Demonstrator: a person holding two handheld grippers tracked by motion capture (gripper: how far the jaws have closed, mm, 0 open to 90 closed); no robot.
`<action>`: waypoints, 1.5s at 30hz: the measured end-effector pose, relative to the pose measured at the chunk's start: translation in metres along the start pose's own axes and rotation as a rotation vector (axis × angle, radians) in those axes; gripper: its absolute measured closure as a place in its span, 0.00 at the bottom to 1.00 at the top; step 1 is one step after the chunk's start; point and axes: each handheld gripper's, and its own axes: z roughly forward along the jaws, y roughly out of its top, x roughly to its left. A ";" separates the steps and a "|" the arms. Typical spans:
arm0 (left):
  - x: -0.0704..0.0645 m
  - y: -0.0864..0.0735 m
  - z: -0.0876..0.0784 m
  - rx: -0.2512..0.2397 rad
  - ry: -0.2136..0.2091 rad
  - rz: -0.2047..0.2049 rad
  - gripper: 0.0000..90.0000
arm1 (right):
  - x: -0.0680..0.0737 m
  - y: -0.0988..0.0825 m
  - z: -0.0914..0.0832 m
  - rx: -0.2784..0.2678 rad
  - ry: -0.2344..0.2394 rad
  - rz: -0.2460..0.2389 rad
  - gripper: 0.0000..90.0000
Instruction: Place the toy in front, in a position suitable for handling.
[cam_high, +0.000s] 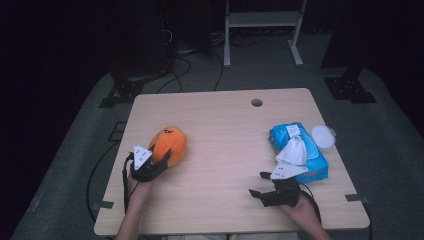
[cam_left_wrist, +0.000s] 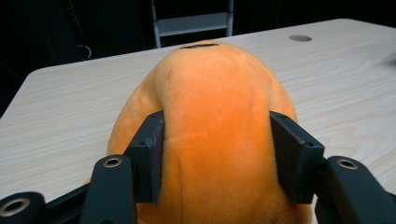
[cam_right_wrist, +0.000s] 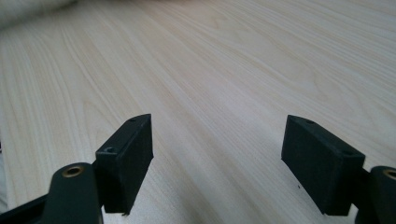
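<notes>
Two grippers are at work on the light wooden table (cam_high: 225, 150), one in each hand of the person. The left gripper (cam_high: 159, 161) is at the near left part of the table and it grasps an orange plush toy (cam_high: 170, 144). In the left gripper view the fingers (cam_left_wrist: 148, 154) press on both sides of the toy's near end (cam_left_wrist: 217, 140); the soft orange body is squeezed between them and bulges above them. No earlier picture is needed to see that this is a real grip: the pads touch the fabric on each side. The toy lies on the table, left of the middle, with its far end pointing away from the person; a small dark mark is on its top.

The right gripper (cam_high: 257, 186) rests low at the near right part of the table, held by the right hand (cam_high: 300, 207). Its fingers (cam_right_wrist: 126, 158) are released and stand wide apart, and between them I see nothing but the bare wood of the table (cam_right_wrist: 210, 93).

Just beyond the right gripper lies a blue pack of wet wipes (cam_high: 300, 150), with one white wipe (cam_high: 294, 151) pulled up out of its opening. A round white lid (cam_high: 322, 136) lies just beside the pack, at its far right side. The toy and the pack are well apart. A round cable hole (cam_high: 256, 102) is in the far part of the table.
</notes>
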 end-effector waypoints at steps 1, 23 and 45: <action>0.002 0.001 -0.001 -0.015 -0.008 -0.030 0.49 | 0.000 0.000 0.000 0.002 0.000 -0.001 0.26; 0.009 0.004 -0.008 -0.061 -0.060 -0.177 0.62 | 0.001 -0.001 -0.003 -0.002 -0.007 0.000 0.26; 0.011 0.000 -0.007 -0.053 -0.031 -0.177 0.75 | 0.001 -0.002 -0.002 -0.003 -0.012 0.008 0.26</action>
